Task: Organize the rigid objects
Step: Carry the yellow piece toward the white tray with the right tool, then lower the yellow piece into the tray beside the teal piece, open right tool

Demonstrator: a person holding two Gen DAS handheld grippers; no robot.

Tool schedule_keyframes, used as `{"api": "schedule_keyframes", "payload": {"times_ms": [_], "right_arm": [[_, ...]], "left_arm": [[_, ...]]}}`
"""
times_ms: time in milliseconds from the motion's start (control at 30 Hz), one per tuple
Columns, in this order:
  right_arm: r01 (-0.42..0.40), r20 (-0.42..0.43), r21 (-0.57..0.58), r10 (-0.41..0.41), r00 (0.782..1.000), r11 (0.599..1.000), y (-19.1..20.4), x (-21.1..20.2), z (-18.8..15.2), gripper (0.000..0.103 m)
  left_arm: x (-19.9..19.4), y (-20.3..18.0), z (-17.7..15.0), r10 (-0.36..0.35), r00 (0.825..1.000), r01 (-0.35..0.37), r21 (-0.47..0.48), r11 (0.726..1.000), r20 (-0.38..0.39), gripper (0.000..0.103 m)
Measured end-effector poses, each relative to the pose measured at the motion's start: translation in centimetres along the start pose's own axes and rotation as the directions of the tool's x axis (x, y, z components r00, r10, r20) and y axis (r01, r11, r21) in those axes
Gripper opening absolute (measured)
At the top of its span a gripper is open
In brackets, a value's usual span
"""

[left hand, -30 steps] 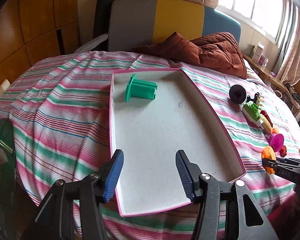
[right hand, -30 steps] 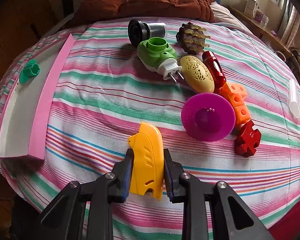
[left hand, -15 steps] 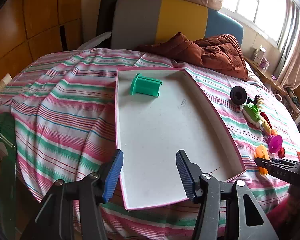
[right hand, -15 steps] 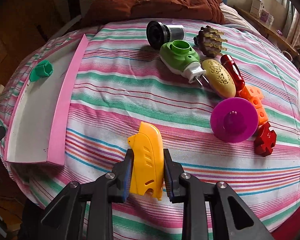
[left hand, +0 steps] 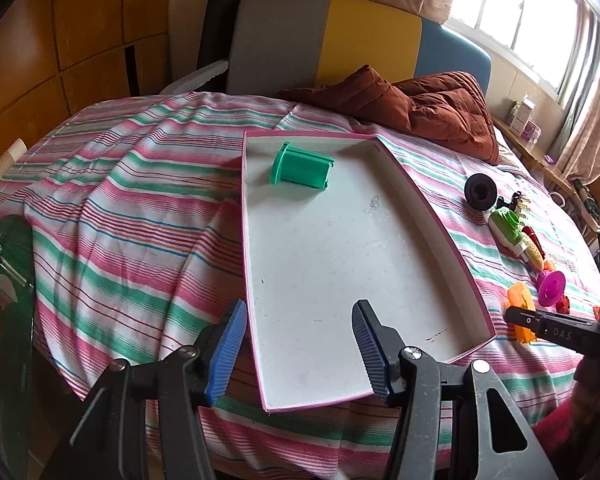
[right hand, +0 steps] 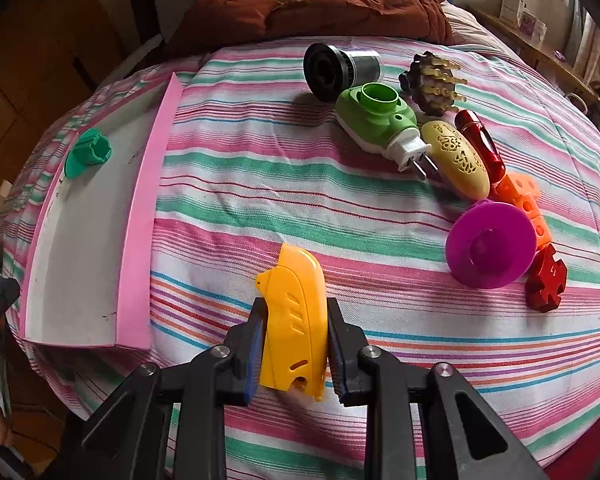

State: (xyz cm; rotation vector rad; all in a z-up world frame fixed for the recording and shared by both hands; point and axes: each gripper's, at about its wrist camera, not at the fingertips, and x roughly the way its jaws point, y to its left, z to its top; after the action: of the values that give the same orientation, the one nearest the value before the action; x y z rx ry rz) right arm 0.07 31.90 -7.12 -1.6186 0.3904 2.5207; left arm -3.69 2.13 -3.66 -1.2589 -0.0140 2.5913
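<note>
Right gripper [right hand: 295,344]: I have its jaws pinching the yellow shell [right hand: 296,320].
Left gripper [left hand: 299,350]: jaws spread (nothing between), pink tray [left hand: 440,224] ahead.

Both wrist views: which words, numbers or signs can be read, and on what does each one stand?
"DAS": white letters on the black arm of the right tool, seen from the left wrist view.
A mark like "47" or "42" on the dark red cross block: too unclear to be sure.
Boxes on the window ledge: print too small to read.
</note>
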Motion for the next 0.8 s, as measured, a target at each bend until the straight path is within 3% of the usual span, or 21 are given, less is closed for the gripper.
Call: {"api": "schedule_keyframes", "payload": {"times_ms": [167, 367, 800], "right_arm": [[-0.041, 0.051, 0.004, 0.041, 0.998, 0.999, 1.2, -1.5, 1.2, 0.027], [-0.096, 0.071, -0.082, 0.102, 0.992, 0.992, 5.2, -2.2, 2.4, 0.027], [-0.214, 0.009, -0.202, 0.220, 0.975, 0.956, 12.3, -0.6, 3.6, 0.027]], "left_arm": [[0.2, 0.2, -0.1, 0.004, 1.000, -0.004, -0.006, 1.000, -0.011, 0.056], [0.4, 0.5, -0.2, 0.007, 1.000, -0.007, -0.011, 1.000, -0.018, 0.056], [0.7, 1.9, -0.2, 0.021, 1.000, -0.021, -0.037, 0.999, -0.021, 0.056]]}}
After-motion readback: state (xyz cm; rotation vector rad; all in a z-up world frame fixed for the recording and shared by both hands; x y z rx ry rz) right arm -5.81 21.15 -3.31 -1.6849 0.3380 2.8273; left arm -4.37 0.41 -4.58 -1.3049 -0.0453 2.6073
